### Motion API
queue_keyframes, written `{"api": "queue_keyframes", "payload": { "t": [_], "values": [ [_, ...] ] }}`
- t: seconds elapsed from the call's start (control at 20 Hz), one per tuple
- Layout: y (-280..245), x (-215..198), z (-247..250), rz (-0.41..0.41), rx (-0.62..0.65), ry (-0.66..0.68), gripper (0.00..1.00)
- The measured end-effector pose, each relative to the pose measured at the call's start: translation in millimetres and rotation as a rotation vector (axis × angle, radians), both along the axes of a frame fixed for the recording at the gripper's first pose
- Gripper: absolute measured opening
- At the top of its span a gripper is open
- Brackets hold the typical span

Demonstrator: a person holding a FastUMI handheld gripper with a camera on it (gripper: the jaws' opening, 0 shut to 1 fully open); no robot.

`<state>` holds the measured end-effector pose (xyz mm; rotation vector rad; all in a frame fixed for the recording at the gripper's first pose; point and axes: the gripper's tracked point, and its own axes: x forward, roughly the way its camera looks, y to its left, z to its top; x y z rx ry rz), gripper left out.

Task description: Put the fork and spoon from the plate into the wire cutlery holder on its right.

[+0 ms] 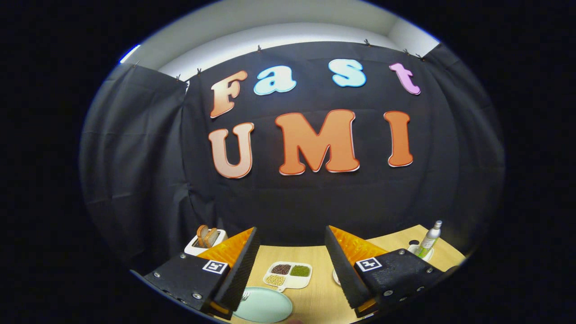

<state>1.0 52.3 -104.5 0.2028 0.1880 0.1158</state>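
Surface (315,299) of pale wood carries everything, and the task looks barely begun. Just ahead of the left finger lies the pale green plate (265,307), fork (245,295) tines peeking at its edge; spoon and wire holder I cannot make out. Beyond sits a divided tray (288,275). The gripper (292,270) hangs high, fingers (240,265) spread wide, holding nothing.

The two-finger gripper (291,265) hung with its fingers spread wide, and bare light wooden tabletop (315,297) lay open between them. In that gap sat a pale green round plate (265,306), with a white divided tray of beans (288,275) just beyond it. A white toaster holding bread (204,240) stood past the left finger. A slim silver-and-green bottle (428,240) stood upright beyond the right finger.
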Motion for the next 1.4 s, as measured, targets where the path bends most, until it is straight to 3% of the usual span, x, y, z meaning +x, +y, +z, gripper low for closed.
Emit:
{"api": "queue_keyframes", "payload": {
  "t": [0.35,0.7,0.85,1.15,1.4],
  "values": [
    [103.5,0.7,-36.3,0.170,0.034,0.136,0.90],
    [161.3,-15.7,-137.3,0.281,-0.013,0.541,0.91],
    [181.6,-41.2,-183.7,0.325,-0.039,0.756,0.91],
    [201.1,-62.2,-257.9,0.338,-0.092,1.042,0.87],
    [196.1,-75.5,-302.1,0.310,-0.095,1.270,0.69]
  ]
}}
